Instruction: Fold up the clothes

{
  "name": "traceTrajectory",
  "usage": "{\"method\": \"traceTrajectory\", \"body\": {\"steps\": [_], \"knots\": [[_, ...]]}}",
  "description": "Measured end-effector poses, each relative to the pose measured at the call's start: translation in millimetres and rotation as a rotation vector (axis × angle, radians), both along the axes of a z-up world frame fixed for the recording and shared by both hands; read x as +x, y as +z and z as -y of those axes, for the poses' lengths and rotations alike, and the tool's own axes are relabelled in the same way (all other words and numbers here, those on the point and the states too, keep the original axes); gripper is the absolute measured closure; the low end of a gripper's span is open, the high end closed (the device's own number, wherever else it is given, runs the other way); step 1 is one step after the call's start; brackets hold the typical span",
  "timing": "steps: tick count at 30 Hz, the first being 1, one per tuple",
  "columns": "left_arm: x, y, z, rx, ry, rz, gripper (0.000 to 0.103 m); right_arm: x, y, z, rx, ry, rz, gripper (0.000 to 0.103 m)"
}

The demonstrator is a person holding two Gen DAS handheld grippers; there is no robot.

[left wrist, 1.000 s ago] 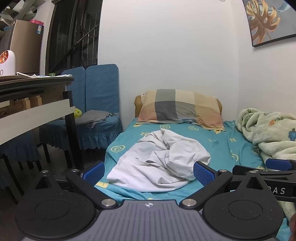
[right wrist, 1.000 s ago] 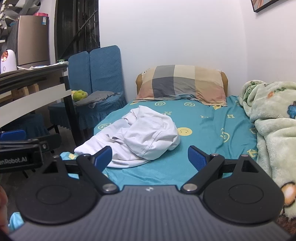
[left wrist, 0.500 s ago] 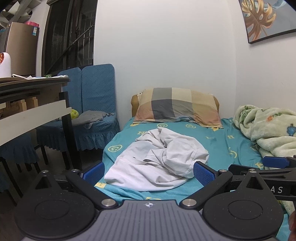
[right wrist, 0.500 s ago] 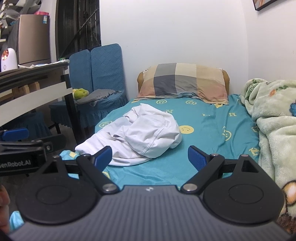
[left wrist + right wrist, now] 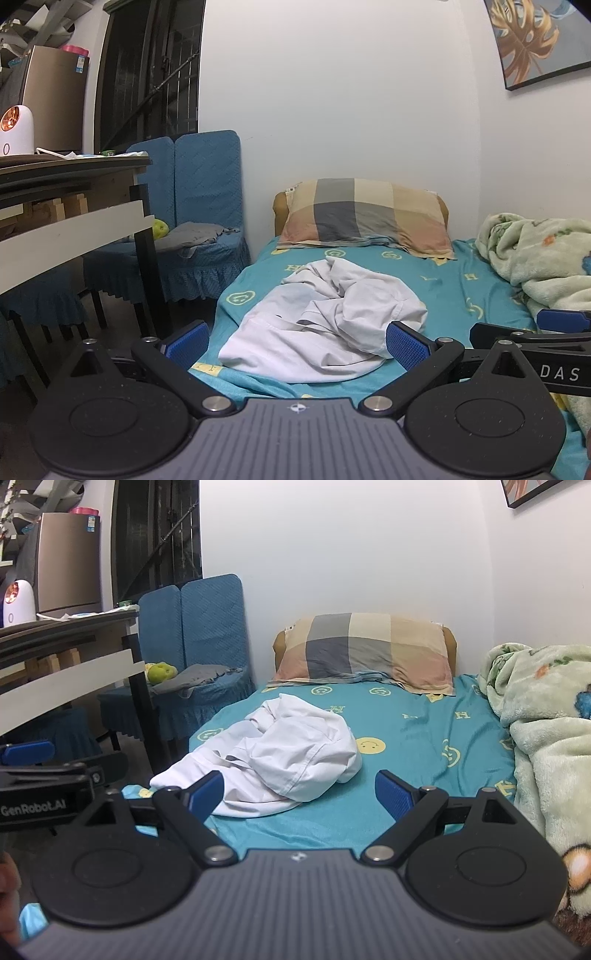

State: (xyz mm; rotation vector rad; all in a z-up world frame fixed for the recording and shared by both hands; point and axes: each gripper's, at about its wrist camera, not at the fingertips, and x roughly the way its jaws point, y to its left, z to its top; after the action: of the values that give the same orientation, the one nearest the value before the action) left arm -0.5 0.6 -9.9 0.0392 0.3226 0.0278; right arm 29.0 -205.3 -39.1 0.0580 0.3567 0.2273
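A crumpled white garment (image 5: pixel 321 317) lies in a heap on the teal bed sheet (image 5: pixel 454 291), near the bed's left edge; it also shows in the right wrist view (image 5: pixel 284 760). My left gripper (image 5: pixel 297 345) is open and empty, held at the foot of the bed just short of the garment. My right gripper (image 5: pixel 299 794) is open and empty, to the right of the left one, with the garment ahead and to its left. Each gripper shows at the edge of the other's view.
A checked pillow (image 5: pixel 364 218) lies at the head of the bed against the wall. A pale green fleece blanket (image 5: pixel 546 731) is piled along the bed's right side. Blue covered chairs (image 5: pixel 199 206) and a desk (image 5: pixel 70 206) stand left of the bed.
Both grippers have tilted slightly upward, so the bed and garment sit a little lower in view. Both stay open and empty; the garment has not moved.
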Motion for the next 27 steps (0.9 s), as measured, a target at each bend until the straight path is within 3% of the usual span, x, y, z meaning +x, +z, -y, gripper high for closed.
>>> {"method": "traceTrajectory", "body": {"steps": [27], "knots": [[0.2,1.5,0.1,-0.016,-0.015,-0.028,0.000,-2.6,1.0,2.9,0.041,0.014,-0.009,0.013]]}}
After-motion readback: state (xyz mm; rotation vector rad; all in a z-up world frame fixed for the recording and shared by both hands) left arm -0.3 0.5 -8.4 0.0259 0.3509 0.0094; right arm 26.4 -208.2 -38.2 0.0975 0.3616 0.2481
